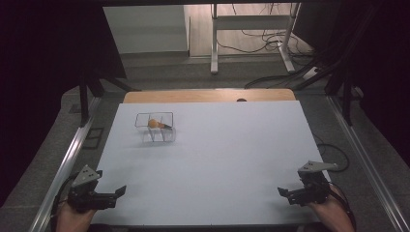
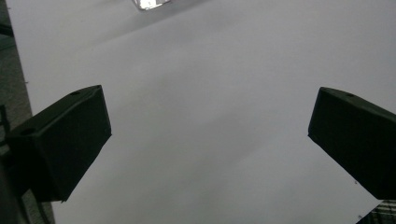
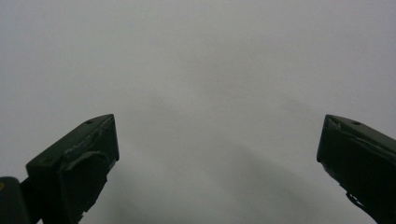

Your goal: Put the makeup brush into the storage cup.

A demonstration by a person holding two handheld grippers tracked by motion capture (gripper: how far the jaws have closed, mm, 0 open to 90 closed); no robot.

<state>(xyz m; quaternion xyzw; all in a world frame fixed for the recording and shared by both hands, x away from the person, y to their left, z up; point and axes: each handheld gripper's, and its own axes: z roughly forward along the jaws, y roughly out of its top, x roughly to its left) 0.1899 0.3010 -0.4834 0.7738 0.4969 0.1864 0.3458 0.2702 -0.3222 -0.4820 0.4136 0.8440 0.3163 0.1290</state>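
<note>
A small clear plastic container (image 1: 154, 126) stands on the white tabletop (image 1: 222, 159) at the far left, and its edge shows at the top of the left gripper view (image 2: 149, 3). An orange object with a dark end (image 1: 156, 123) lies inside it. My left gripper (image 1: 113, 191) rests at the near left corner, open (image 2: 210, 121), with nothing between its jaws. Over at the near right corner my right gripper (image 1: 286, 192) is also open (image 3: 217, 140) and holds nothing. Both sit far from the container.
A wooden strip (image 1: 208, 95) runs along the table's back edge. Metal rails (image 1: 72, 145) flank both sides. Beyond the table stand a desk frame (image 1: 251, 29) and floor cables (image 1: 270, 79).
</note>
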